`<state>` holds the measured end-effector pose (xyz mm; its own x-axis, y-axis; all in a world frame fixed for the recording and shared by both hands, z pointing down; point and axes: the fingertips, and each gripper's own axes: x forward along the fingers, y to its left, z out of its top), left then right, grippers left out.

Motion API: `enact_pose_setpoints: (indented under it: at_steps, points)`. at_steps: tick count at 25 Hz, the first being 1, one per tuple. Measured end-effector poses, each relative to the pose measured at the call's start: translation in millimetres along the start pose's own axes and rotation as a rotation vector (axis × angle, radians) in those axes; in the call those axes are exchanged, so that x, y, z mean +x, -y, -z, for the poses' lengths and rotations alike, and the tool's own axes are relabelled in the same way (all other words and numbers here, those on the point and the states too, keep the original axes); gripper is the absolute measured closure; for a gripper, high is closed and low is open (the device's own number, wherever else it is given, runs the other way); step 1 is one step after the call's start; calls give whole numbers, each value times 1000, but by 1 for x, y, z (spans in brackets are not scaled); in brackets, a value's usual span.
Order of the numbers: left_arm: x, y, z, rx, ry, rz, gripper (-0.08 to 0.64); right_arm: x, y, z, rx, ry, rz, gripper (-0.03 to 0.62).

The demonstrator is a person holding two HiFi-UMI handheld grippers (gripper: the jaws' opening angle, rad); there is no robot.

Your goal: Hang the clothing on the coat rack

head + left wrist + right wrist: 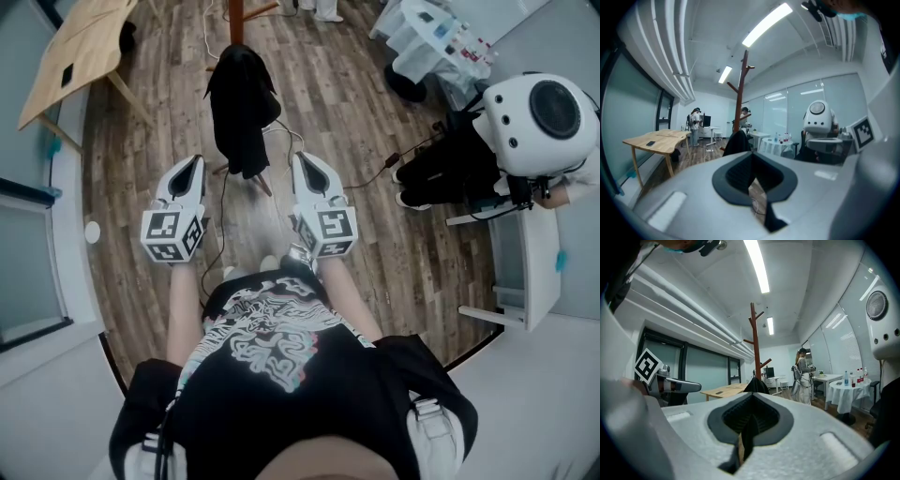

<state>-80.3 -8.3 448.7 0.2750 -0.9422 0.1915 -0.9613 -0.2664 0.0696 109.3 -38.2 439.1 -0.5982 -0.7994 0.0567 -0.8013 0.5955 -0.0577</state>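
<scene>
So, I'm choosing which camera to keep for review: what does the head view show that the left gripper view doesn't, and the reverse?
Head view only: both tools whole from above, the left tool and right tool, both shut and empty, plus the person's printed black shirt. Left gripper view only: the coat rack's upper post and branches and the ceiling lights. Both: the black garment on the rack, the wooden table and the white domed machine.

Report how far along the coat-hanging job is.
Done: the black garment already hangs on the coat rack. In hand: nothing. The left gripper and right gripper are both shut and empty, held short of the rack. Left: no other loose clothing shows in any view, so the job looks finished.
</scene>
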Motion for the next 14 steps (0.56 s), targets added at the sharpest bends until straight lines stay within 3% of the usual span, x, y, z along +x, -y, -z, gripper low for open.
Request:
enact_pose_setpoints:
  at_steps: [14]
  points:
    - [-8,-14,1,-4,2,-39,571,11,-7,3,9,-9,-17,594]
